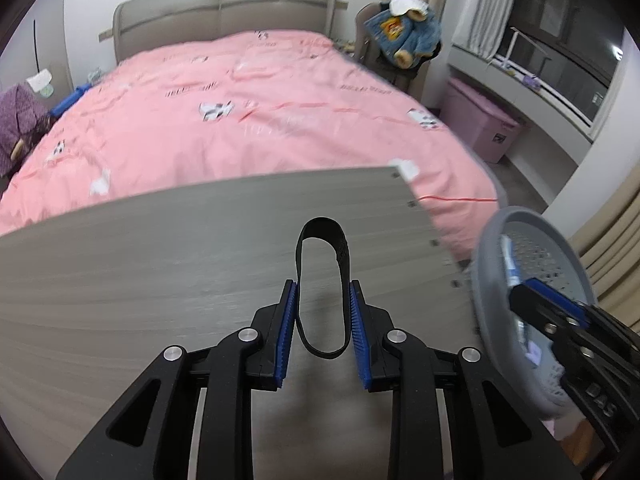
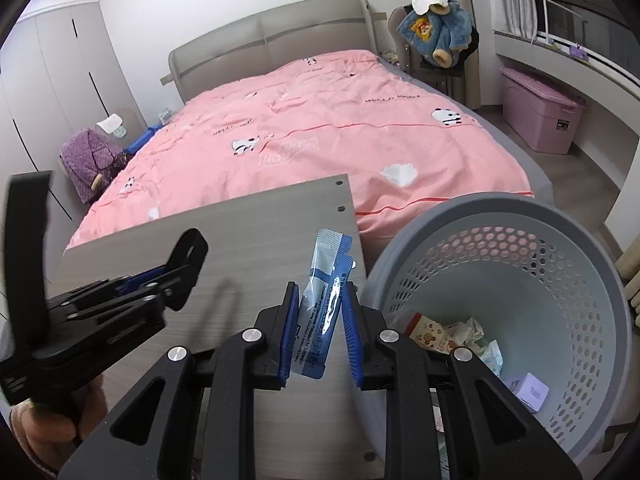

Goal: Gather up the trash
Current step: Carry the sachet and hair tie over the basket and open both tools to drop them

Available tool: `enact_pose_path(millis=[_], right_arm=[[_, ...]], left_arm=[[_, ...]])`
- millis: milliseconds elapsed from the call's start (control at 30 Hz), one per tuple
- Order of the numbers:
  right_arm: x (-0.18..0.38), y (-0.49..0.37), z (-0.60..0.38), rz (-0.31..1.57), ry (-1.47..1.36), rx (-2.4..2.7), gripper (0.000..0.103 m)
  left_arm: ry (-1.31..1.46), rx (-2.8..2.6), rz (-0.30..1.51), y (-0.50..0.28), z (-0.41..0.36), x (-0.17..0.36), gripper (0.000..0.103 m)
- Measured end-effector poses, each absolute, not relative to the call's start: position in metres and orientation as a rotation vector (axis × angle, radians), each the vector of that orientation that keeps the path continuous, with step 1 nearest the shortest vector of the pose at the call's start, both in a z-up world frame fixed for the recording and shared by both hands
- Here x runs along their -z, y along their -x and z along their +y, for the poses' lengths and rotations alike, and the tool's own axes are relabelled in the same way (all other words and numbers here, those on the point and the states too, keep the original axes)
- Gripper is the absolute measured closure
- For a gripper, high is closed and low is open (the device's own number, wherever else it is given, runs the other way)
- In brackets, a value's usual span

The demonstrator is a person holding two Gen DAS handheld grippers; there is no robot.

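Note:
A black elastic band (image 1: 320,226) stands as a loop between the blue pads of my left gripper (image 1: 323,286), which is shut on it above the grey wooden tabletop (image 1: 140,264). In the right wrist view the same band (image 2: 28,200) sticks up from the left gripper (image 2: 188,256) at the left edge. My right gripper (image 2: 322,290) is shut on a blue-and-white sachet (image 2: 320,320), held upright near the table's right edge (image 2: 248,232). Just right of it is a grey perforated wastebasket (image 2: 500,208) with crumpled paper, a printed packet and a small box inside. The basket (image 1: 480,256) and the right gripper (image 1: 548,300) also show in the left wrist view.
Beyond the table lies a bed with a pink duvet (image 2: 340,132) and a crumpled white tissue (image 2: 398,174) on it. A pink storage box (image 2: 540,120) sits under the window ledge. A chair with a blue jacket (image 2: 440,36) stands by the headboard, and a purple garment (image 2: 92,160) lies to the left.

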State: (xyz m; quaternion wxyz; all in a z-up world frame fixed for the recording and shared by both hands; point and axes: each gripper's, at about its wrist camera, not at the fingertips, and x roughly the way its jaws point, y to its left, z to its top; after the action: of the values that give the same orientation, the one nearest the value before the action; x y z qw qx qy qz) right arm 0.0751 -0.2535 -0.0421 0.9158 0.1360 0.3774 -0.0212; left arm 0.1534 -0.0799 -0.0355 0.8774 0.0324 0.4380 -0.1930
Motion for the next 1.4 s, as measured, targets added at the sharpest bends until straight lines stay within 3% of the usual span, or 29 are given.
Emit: enact_pose_path(millis=[300, 767, 1133, 1300, 1400], right_arm=[[0.029, -0.037, -0.298, 0.736, -0.310, 0.121, 0.081], [0.048, 0.009, -0.387, 0.739, -0.390, 0.250, 0.081], [0.063, 0.010, -0.406, 0.755, -0.429, 0.253, 0.080], [0.064, 0.013, -0.407, 0.750, -0.426, 0.249, 0.077], [0.063, 0.014, -0.407, 0.740, -0.429, 0.253, 0.058]], left_arm=[[-0.127, 0.510, 0.817, -0.111, -0.133, -0.001, 0.077], [-0.251, 0.669, 0.830, -0.072, -0.235, 0.008, 0.077], [-0.275, 0.653, 0.850, -0.072, -0.262, 0.020, 0.077], [-0.269, 0.638, 0.845, -0.072, -0.260, 0.017, 0.059], [-0.265, 0.634, 0.845, -0.072, -0.258, 0.017, 0.048]])
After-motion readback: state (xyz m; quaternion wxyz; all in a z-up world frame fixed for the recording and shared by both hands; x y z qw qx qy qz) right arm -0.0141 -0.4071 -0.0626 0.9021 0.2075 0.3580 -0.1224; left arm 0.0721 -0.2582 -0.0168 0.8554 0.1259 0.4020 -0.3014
